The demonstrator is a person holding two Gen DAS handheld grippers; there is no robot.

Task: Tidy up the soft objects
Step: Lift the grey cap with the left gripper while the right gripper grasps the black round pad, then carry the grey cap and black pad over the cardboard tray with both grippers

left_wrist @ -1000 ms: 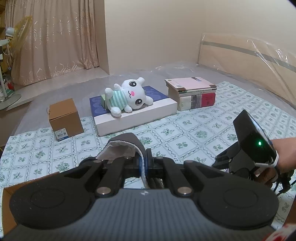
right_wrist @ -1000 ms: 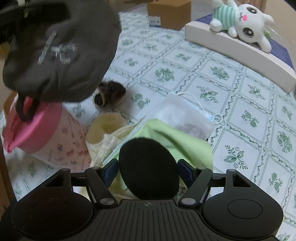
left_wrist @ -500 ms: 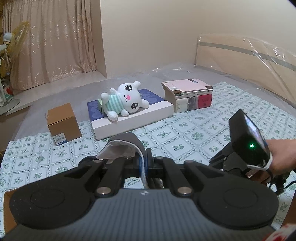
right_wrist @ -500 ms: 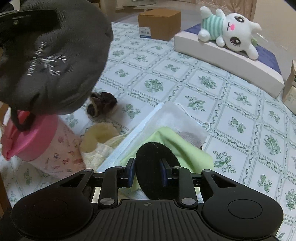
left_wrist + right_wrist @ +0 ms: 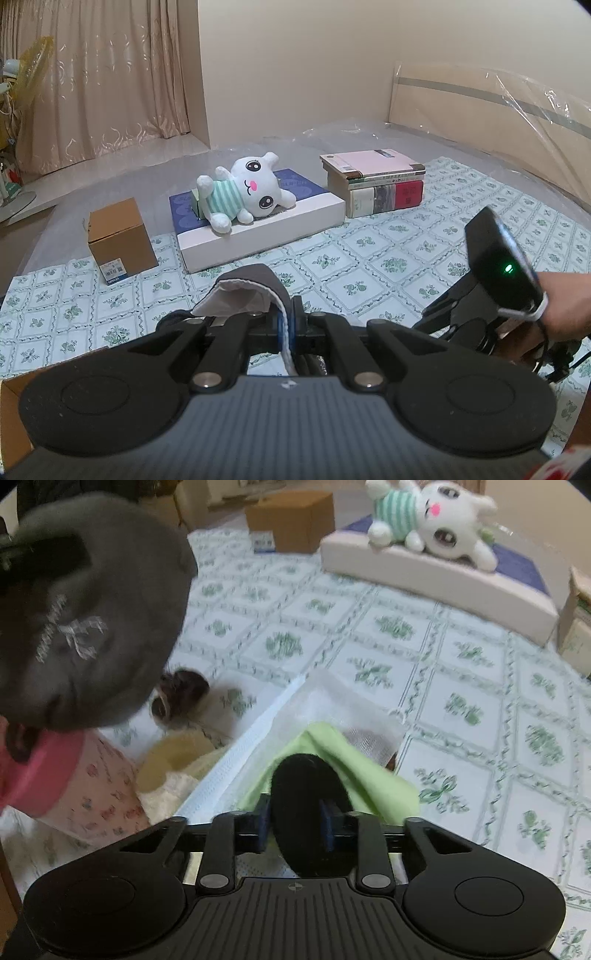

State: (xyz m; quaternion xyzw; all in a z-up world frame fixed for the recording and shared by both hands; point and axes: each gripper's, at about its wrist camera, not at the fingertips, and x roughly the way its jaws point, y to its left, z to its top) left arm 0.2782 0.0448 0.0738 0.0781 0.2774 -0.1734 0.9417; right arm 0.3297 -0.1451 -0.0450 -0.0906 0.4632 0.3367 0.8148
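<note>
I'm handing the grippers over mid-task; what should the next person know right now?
Left gripper: shut on the dark cap, held up off the cloth.
Right gripper: jaws closing on the black round pad; the pads already press its sides.
Things: green cloth and white mesh bag lie under that pad; pink pouch, yellow item and brown scrunchie sit beside them. Plush lies on the flat box farther off.
Done: cap and pad gripped.
Left: place both, then sort the remaining pile.
</note>
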